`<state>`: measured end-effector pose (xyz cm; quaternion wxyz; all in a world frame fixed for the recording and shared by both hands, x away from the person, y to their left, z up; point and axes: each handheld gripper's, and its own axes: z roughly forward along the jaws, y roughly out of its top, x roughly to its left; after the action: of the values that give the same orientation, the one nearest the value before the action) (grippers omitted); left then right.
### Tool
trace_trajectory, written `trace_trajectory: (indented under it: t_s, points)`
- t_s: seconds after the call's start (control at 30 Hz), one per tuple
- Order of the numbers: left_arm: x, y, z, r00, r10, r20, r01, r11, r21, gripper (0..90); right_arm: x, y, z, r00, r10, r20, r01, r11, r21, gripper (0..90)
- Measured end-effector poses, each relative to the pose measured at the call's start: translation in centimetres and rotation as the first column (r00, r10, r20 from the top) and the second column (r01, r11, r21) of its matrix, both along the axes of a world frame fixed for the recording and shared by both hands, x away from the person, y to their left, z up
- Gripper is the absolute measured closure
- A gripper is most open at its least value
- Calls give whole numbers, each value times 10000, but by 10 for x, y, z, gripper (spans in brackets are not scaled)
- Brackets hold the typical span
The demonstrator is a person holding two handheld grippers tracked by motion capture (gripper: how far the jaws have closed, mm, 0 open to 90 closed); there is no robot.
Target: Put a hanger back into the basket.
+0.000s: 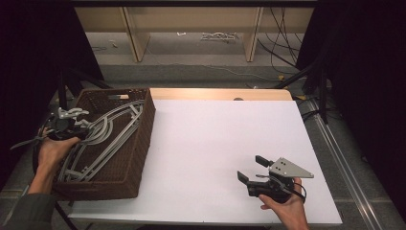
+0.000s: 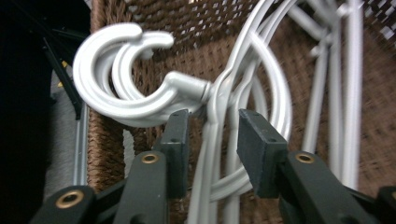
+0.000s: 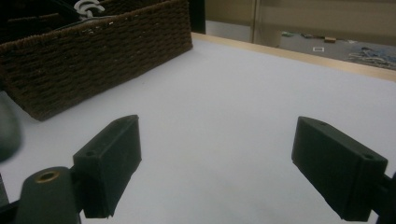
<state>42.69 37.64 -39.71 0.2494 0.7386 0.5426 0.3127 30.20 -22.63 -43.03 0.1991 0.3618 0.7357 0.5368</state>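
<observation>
Several grey plastic hangers [image 1: 111,138] lie stacked in a brown wicker basket [image 1: 143,143] at the table's left. My left gripper [image 1: 82,128] reaches over the basket's left rim at the hangers' hook end. In the left gripper view its jaws [image 2: 212,119] stand apart on either side of the hangers' necks, just below the curved hooks [image 2: 107,70], and the pads do not press on them. My right gripper [image 1: 251,167] rests low over the white table [image 1: 215,129] at the front right, open with nothing between its fingers [image 3: 217,154].
The basket's woven wall [image 3: 93,56] stands to the left, ahead of the right gripper. A wooden strip [image 1: 220,93] runs along the table's far edge. Beyond it are shelf legs and loose cables on the floor. Dark stands flank both sides.
</observation>
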Motion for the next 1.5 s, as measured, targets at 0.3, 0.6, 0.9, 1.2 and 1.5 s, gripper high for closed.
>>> trace_trajectory:
  t_s: [0.3, 0.6, 0.9, 1.2, 1.5]
  points:
    - [-19, -20, 20, 9921, -47, 1250, 272, 9836, -1785, 449, -1, -1, 2, 10000, 6, 14, -6, 10000, -8, 166]
    - [-48, -58, 38, 9661, -563, 2520, 1465, 9231, -3557, 358, -1, 0, 1, 10000, 1, 10, -1, 10000, 29, 166]
    - [-67, -98, 40, 9226, -1965, 3320, 3245, 8607, -3923, 260, -1, 1, 2, 9999, 60, 121, -60, 10000, -49, 166]
    - [-82, -136, 38, 8703, -2793, 4057, 4408, 8091, -3887, 178, -2, 1, 2, 9999, 72, 110, -72, 10000, -63, 165]
    - [-98, -173, 30, 8076, -3730, 4568, 5459, 7659, -3396, 157, -3, 1, 2, 9999, 76, 136, -74, 9999, -130, 165]
